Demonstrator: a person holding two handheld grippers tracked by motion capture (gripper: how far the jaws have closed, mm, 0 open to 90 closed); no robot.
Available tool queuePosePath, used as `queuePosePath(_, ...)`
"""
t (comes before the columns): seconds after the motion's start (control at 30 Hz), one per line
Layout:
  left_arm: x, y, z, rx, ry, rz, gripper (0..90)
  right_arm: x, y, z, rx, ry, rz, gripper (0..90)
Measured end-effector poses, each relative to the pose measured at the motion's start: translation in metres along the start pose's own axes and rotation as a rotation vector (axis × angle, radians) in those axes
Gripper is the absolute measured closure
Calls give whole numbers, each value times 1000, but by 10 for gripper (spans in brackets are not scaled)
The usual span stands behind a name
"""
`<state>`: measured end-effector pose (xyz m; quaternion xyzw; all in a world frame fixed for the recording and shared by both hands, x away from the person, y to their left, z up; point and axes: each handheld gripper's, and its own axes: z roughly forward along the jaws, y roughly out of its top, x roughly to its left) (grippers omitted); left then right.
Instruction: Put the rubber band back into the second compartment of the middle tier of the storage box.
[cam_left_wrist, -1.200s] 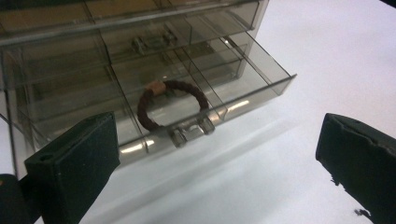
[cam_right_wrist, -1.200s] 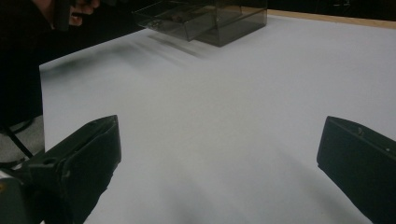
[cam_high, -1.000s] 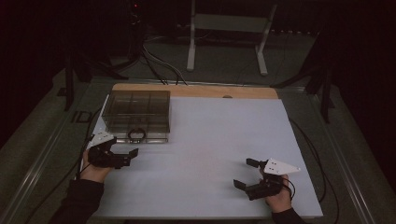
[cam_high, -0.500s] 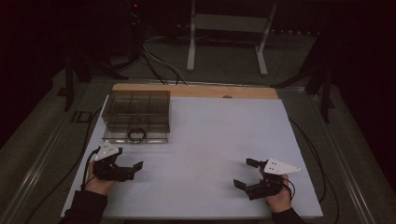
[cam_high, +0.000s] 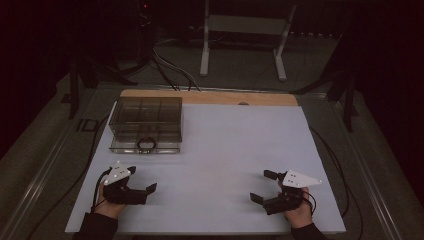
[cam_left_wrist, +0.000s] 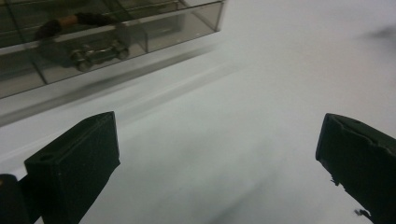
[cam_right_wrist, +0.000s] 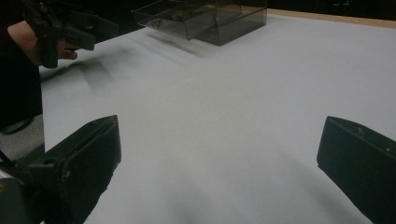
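This looks like a lab or recording studio rather than a home. A white table (cam_high: 220, 150) with a wooden far edge stands in a dark room (black all around). Loose cables (cam_high: 170, 67) run over the grey floor behind it, beside a white metal stand (cam_high: 245, 37). A person holds 2 cabled grippers.

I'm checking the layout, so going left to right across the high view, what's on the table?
Left gripper → clear compartment box holding a dark ring → bare white table → right gripper.
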<state>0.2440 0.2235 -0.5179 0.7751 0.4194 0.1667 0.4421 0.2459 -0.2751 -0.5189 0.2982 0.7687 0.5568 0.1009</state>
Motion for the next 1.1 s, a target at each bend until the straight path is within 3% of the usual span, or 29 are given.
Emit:
queuePosePath(0.1,0,-5,-2,-5,0,-13,4,0,0,0,1,1,0,0)
queuePosePath(0.3,2,-17,-5,-6,15,8,4,1,0,2,8,4,-3,0)
queuePosePath(0.37,4,-19,-6,-10,11,-8,4,1,0,1,8,5,-6,0)
queuePosePath(0.57,8,-19,-8,-37,44,-20,4,1,0,1,7,6,-9,0)
queuePosePath(1.1,5,-17,-8,-45,30,-17,4,1,0,1,7,7,-9,0)
